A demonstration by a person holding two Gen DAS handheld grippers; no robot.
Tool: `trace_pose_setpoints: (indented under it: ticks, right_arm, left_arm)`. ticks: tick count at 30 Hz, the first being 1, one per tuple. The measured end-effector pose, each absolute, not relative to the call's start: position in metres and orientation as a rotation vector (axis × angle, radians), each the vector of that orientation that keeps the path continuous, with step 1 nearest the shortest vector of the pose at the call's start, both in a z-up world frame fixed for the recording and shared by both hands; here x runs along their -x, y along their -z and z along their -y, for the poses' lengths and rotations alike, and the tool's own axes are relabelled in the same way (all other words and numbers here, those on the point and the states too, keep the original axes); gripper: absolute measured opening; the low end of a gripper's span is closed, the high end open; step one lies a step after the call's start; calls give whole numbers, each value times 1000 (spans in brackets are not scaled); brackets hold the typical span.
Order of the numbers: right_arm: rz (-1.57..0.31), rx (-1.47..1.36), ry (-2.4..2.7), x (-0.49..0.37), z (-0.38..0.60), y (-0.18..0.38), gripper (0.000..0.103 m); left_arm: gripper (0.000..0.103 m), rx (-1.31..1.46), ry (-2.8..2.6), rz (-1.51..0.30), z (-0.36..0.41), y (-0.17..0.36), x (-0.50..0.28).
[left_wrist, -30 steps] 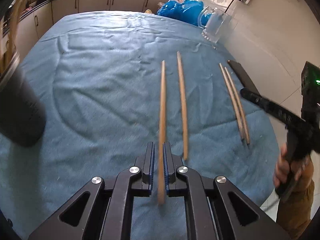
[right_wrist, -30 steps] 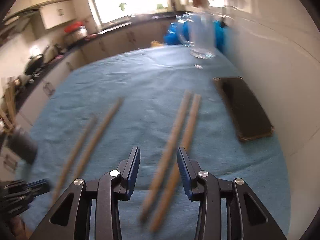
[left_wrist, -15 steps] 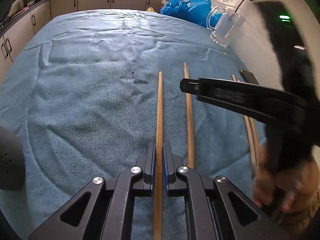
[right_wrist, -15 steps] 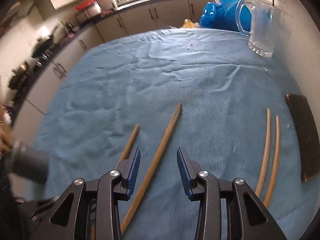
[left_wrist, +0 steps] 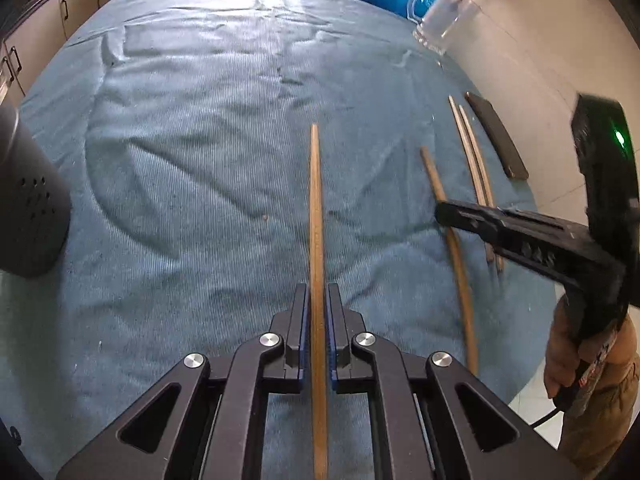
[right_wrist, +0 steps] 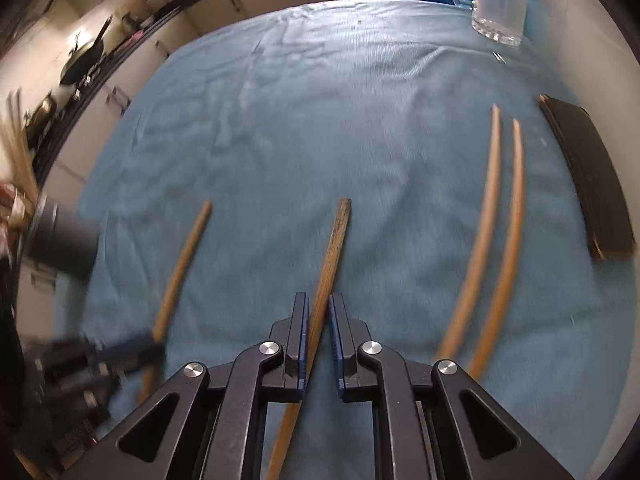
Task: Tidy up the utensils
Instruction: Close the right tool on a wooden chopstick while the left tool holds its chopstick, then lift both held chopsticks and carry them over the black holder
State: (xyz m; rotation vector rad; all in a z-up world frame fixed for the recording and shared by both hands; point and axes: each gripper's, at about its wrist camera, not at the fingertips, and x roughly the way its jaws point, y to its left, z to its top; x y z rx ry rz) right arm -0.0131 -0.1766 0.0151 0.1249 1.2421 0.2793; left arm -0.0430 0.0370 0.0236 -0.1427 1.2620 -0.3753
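Left gripper (left_wrist: pixel 317 320): jaws nearly together on one wooden chopstick (left_wrist: pixel 316 216), which runs between the blue pads.
Held chopstick axis: lengthwise along the fingers, far tip pointing away over the blue cloth (left_wrist: pixel 200 140), near end passing back under the gripper body.
Right gripper (right_wrist: pixel 319 332): jaws narrowed around a second chopstick (right_wrist: pixel 334 256); a thin gap shows on its right side, so whether it is truly clamped cannot be told.
Second chopstick axis: leaning slightly right of the fingers, far tip away from the camera, lying on the cloth.
Remaining pair (right_wrist: pixel 496 220): side by side, to the right, beside a dark flat case (right_wrist: pixel 588 176).
Dark holder (left_wrist: pixel 28 200): at the left edge.
Change: half a second ago the right jaws stood wide apart over that second stick; now they have closed in on it. The left grip is unchanged.
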Motion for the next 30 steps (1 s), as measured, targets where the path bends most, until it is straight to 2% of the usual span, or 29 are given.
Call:
trace_pose_setpoints:
  ticks: [17, 22, 30]
  right_arm:
    - [-1271, -50, -201, -14, 172, -14, 13]
    - [-1223, -46, -190, -4, 170, -15, 8]
    - [-1070, -179, -263, 29, 178, -51, 8]
  left_arm:
    - [8, 62, 348, -1256, -8, -25, -21]
    - [6, 95, 357, -1208, -23, -30, -2]
    - [6, 152, 382, -998, -58, -83, 55]
